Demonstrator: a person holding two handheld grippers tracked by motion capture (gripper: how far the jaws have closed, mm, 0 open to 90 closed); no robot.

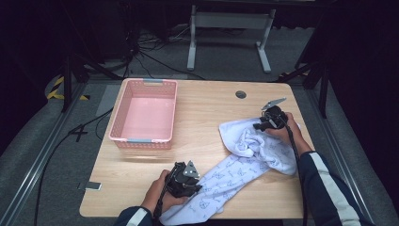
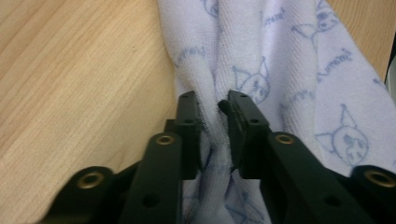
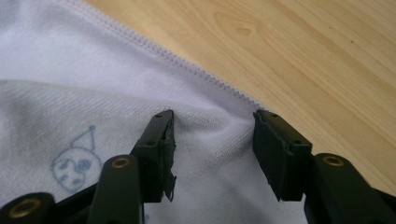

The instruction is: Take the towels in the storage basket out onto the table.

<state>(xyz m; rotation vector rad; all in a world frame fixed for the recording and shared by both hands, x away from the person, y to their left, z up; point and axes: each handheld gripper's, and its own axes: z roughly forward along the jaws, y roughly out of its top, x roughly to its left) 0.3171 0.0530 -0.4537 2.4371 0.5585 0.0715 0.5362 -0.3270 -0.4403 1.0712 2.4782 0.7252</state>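
Towel [image 1: 244, 157], soft, light and floppy, lies just right of the pink basket [image 1: 123, 113], so grab bunched folds or the stitched edge; the left gripper [image 2: 212, 105] pinches a fold tight, while the right gripper [image 3: 212, 122] is open over the edge.

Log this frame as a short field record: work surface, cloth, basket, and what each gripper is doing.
surface: wooden table
cloth: white printed towel, rumpled, lying from near edge to right side
basket: pink basket, empty, far left, apart from the towel
left gripper: jaws pinched on a towel fold at the near end
right gripper: jaws apart, straddling a towel corner by its hem, not pressing it
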